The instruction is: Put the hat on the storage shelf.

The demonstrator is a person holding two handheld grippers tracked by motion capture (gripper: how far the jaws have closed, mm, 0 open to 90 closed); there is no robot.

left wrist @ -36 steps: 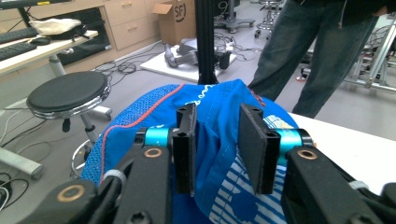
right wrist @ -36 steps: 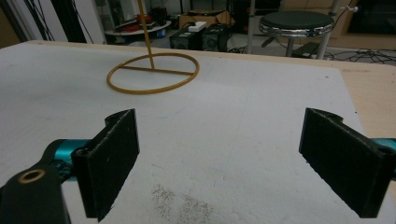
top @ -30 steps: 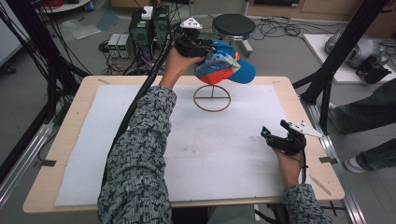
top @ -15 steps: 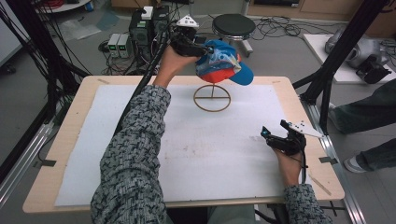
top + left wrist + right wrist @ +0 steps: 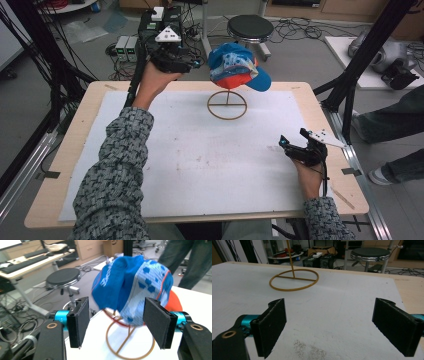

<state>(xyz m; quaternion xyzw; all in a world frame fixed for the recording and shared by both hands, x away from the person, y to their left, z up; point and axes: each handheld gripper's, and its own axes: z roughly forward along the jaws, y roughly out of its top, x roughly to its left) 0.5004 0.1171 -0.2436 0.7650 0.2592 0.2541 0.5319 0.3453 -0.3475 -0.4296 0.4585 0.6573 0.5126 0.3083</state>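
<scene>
High view, fabric cap (image 5: 235, 67), wire stand (image 5: 227, 104)

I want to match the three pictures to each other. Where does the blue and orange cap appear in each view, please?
High view: the cap sits on top of the wire stand, upper middle, at the table's far edge.
Left gripper view: it is at the upper centre, beyond the open jaws.
Right gripper view: the cap is not in it.
Shared landmark: the stand's gold ring base.
</scene>
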